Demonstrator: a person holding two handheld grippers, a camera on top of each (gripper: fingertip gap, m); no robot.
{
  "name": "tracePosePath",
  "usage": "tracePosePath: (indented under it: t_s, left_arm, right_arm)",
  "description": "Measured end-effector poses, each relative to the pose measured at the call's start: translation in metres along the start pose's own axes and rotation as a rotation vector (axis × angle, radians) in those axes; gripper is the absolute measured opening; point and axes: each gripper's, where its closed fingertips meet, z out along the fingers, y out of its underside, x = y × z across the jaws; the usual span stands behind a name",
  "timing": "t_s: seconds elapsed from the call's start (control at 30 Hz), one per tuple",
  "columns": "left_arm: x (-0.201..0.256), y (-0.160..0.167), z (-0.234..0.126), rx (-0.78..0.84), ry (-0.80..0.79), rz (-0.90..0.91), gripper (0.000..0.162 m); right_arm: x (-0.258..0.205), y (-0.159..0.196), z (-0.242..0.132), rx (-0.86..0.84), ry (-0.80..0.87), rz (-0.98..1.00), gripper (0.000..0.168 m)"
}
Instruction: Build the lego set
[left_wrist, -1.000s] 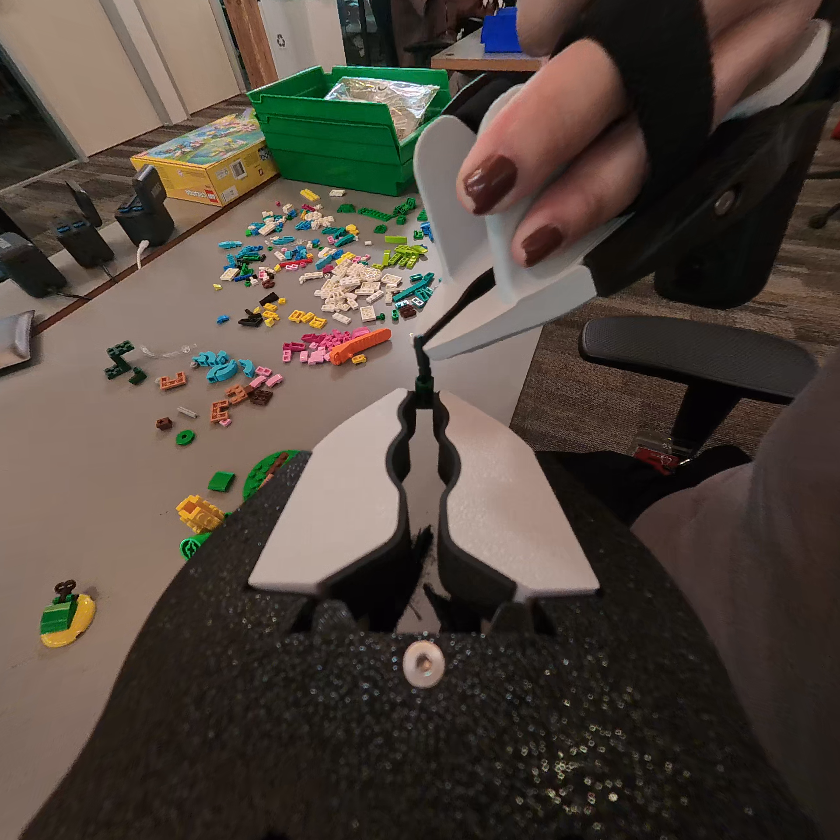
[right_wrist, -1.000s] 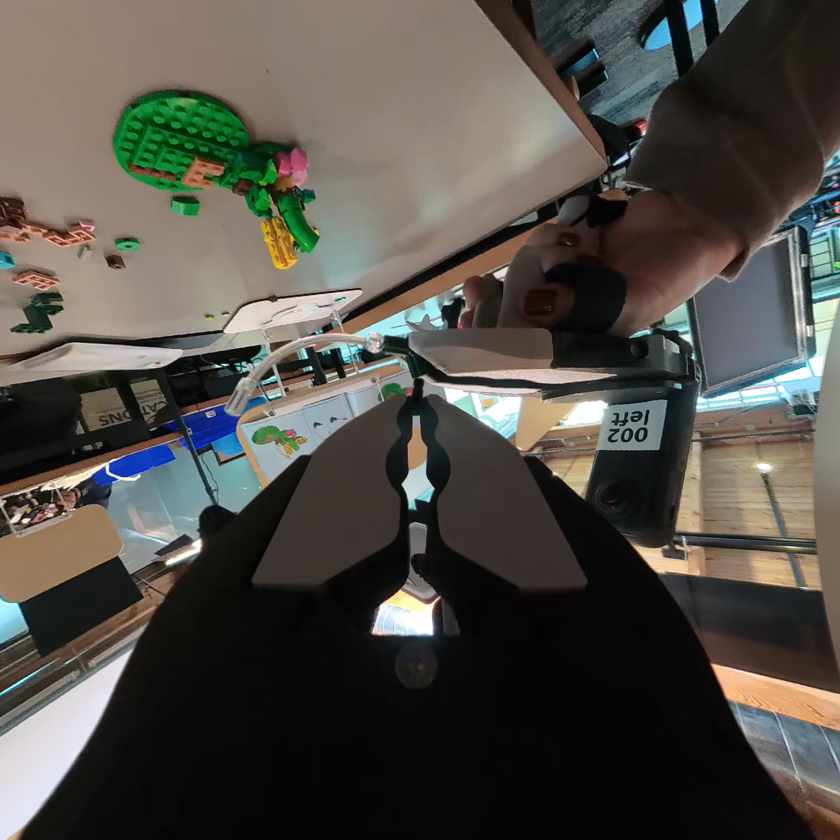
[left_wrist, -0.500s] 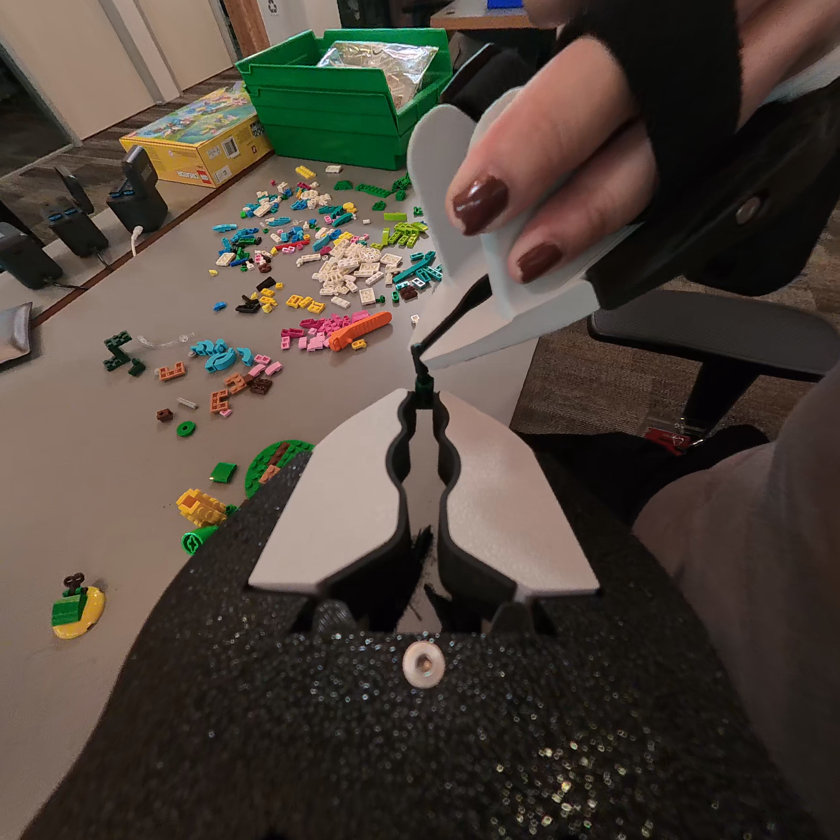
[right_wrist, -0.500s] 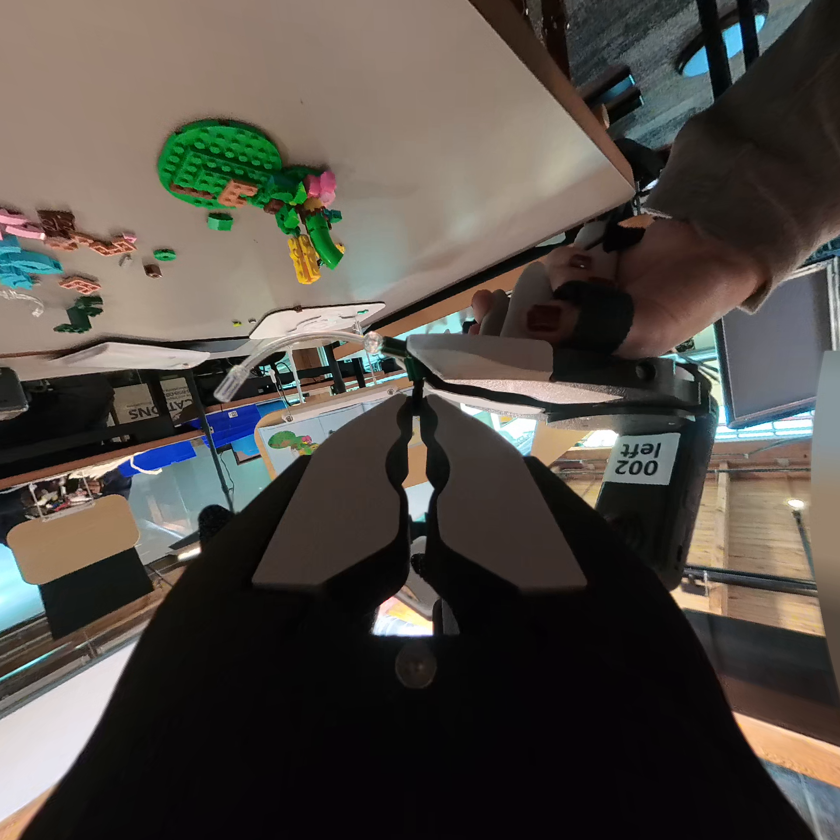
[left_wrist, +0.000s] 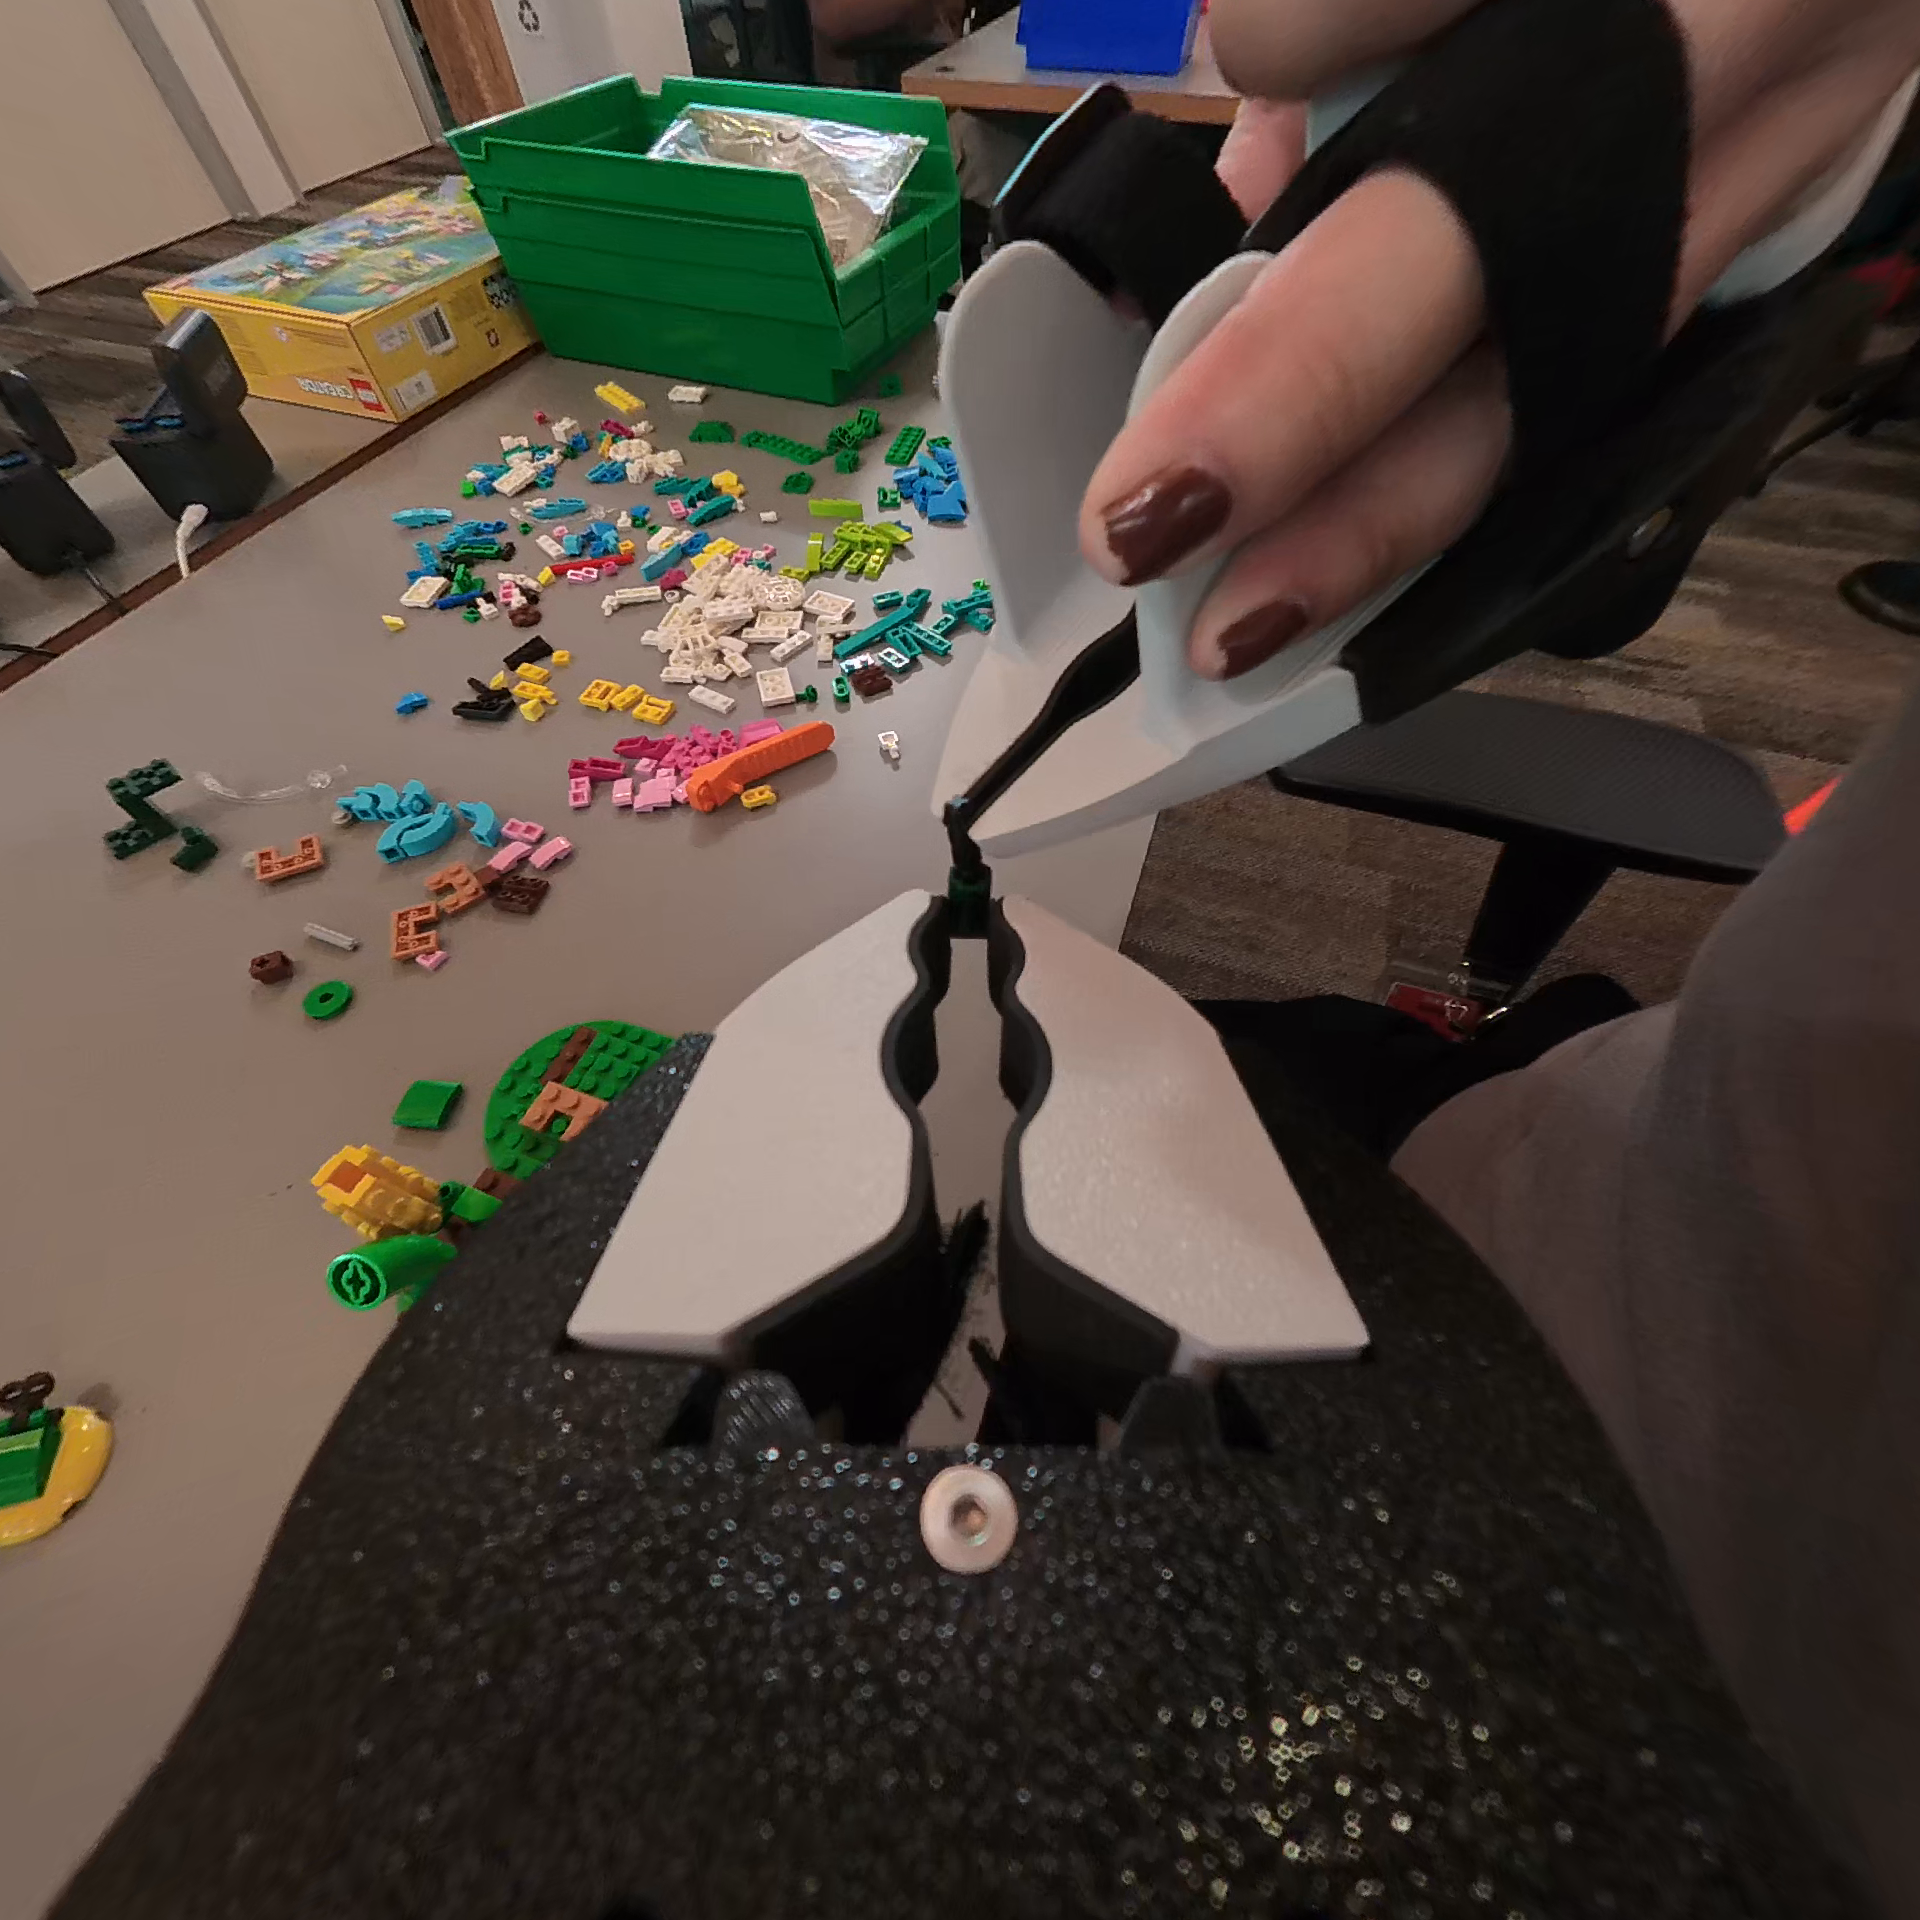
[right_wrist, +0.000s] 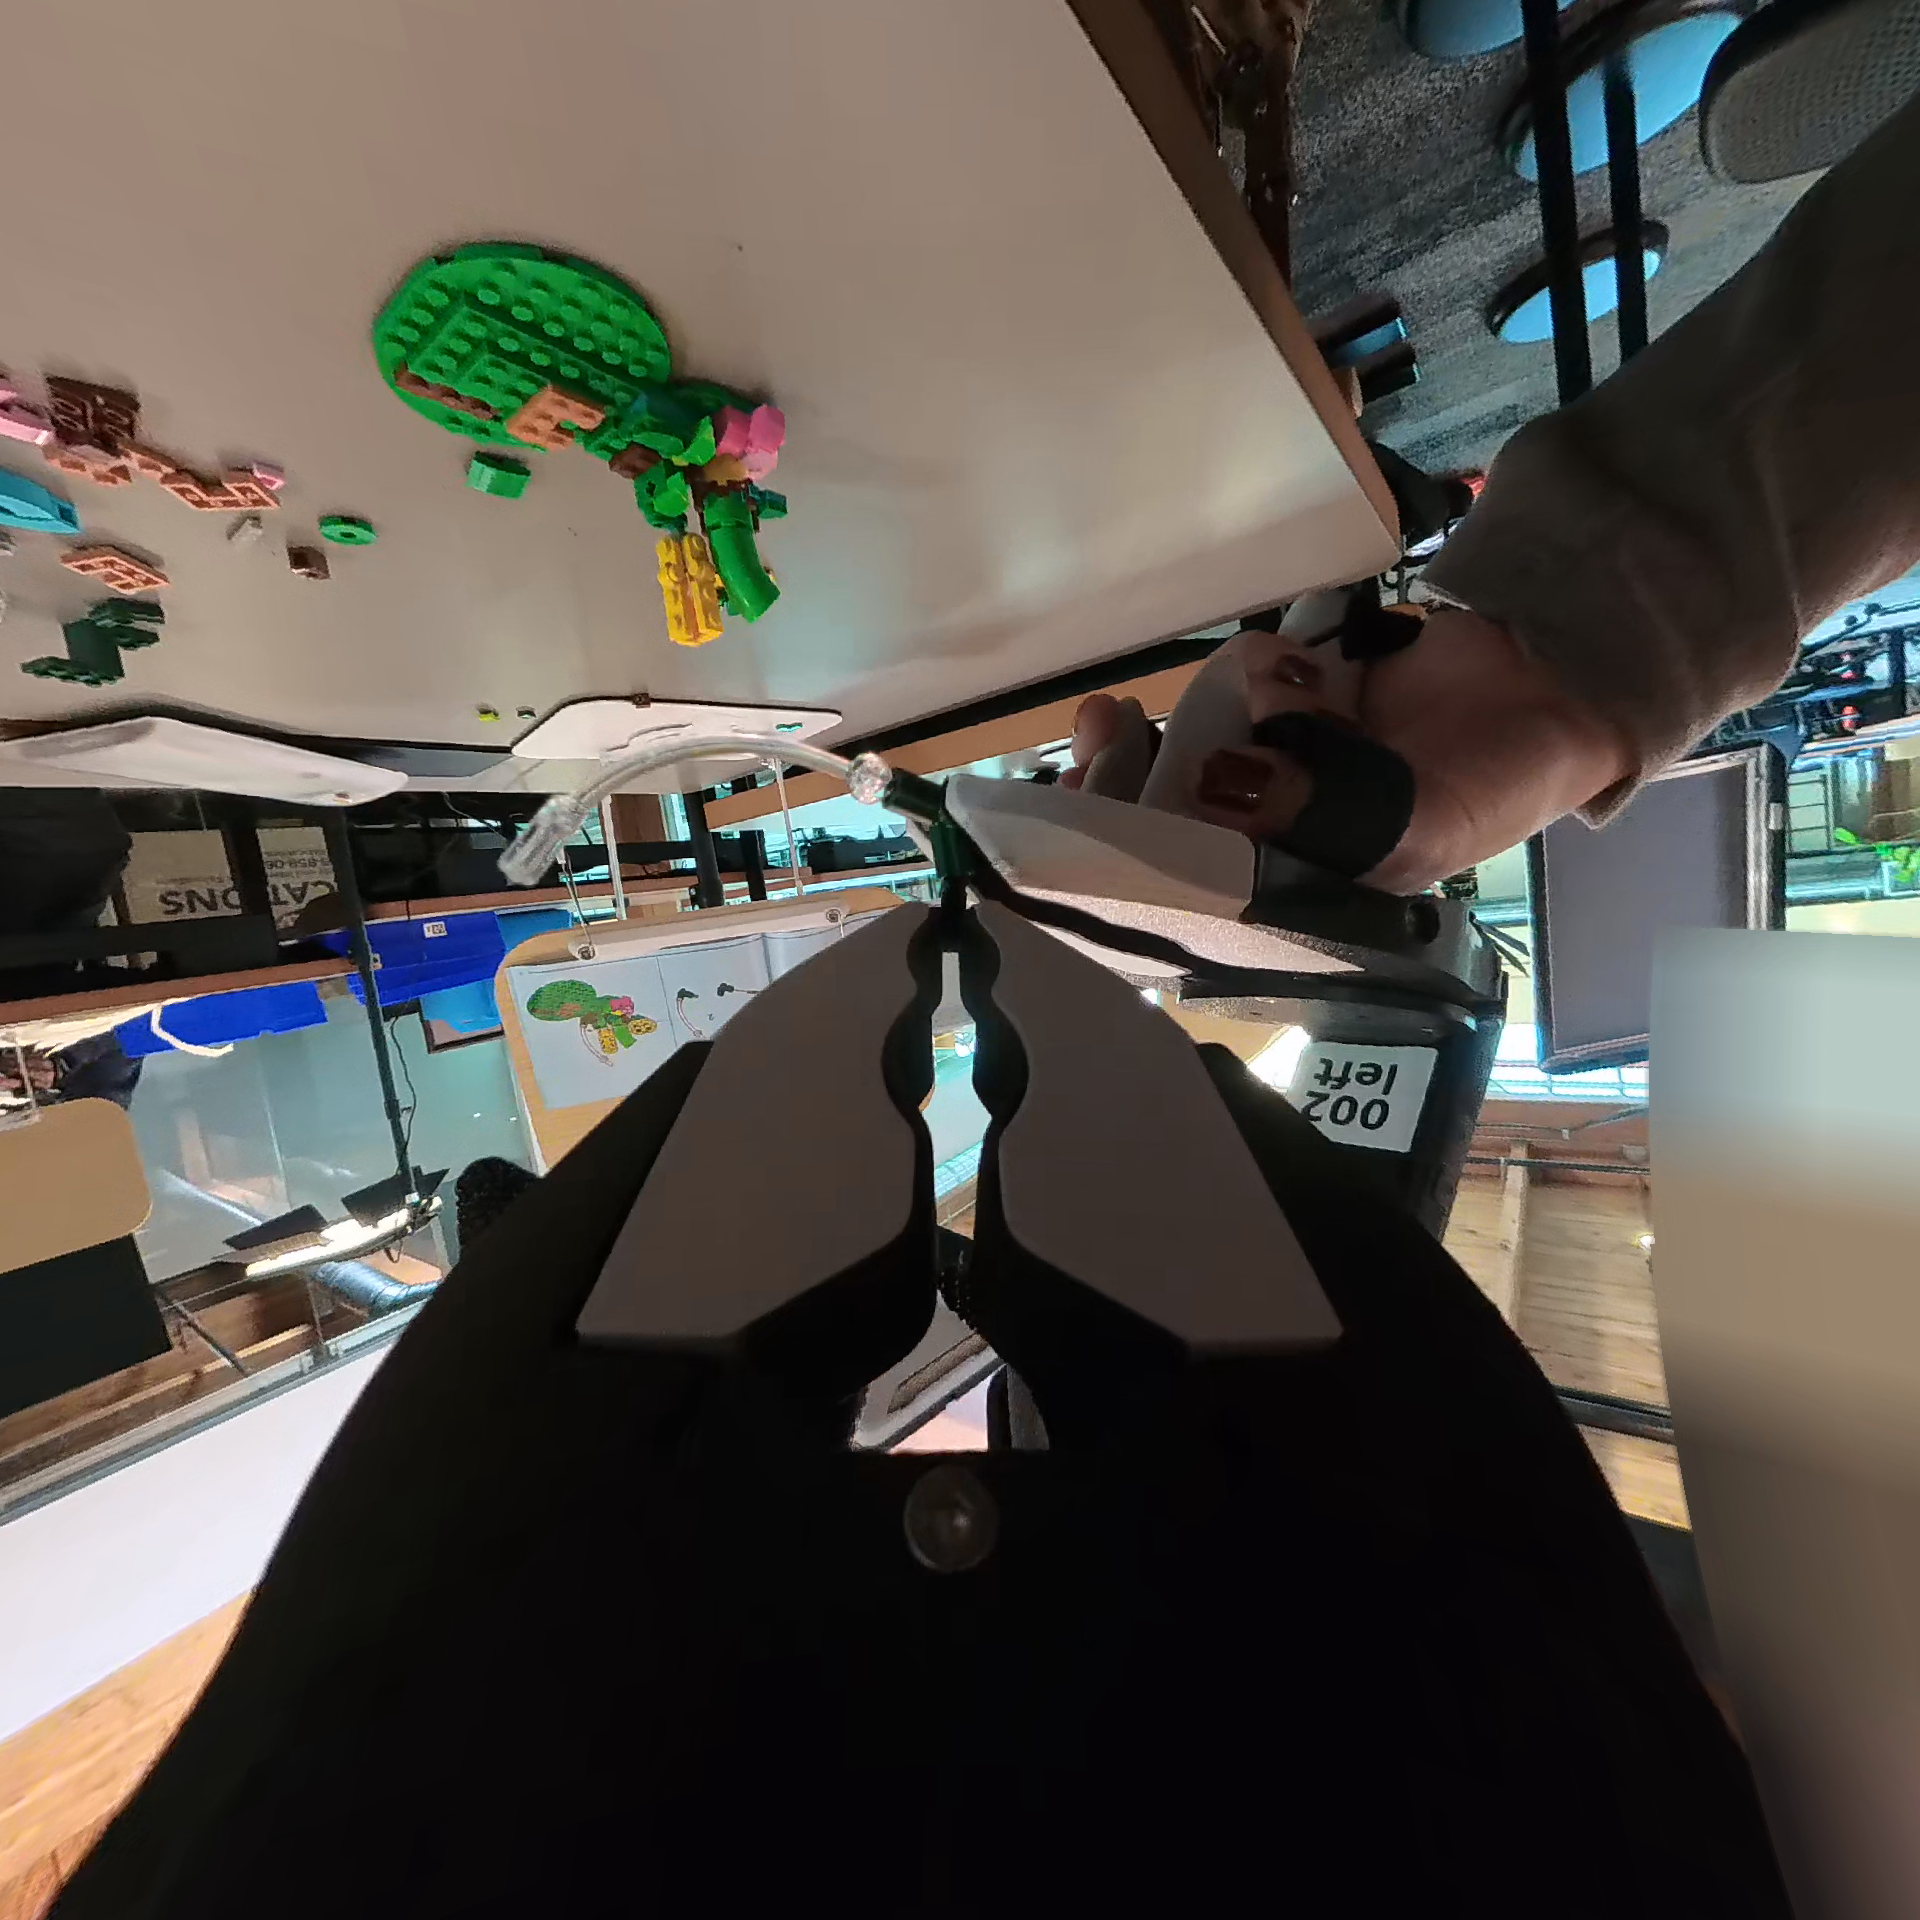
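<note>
Two grippers meet above the worktop (left_wrist: 156, 1091): left gripper (left_wrist: 968, 914) and right gripper (right_wrist: 948, 920), jaws clamped on one tiny dark-green piece (right_wrist: 940, 831) carrying a clear curved tube (right_wrist: 686, 764). Light, stiff, probably slippery; grip the green stub.

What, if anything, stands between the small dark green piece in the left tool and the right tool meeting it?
Nothing visible. The left tool pinches the dark green piece, and the right tool is shut on its other end, tip to tip in the air beside the table.
</note>
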Motion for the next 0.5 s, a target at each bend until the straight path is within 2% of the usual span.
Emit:
tracePosePath:
  t_s: [0.5]
  left_arm:
    - [0.0006,-0.0013,0.0033,0.022,-0.003,-0.016,0.006]
  right_arm:
    - [0.0002,-0.0007,0.0011,-0.02,-0.019,-0.005,0.0]
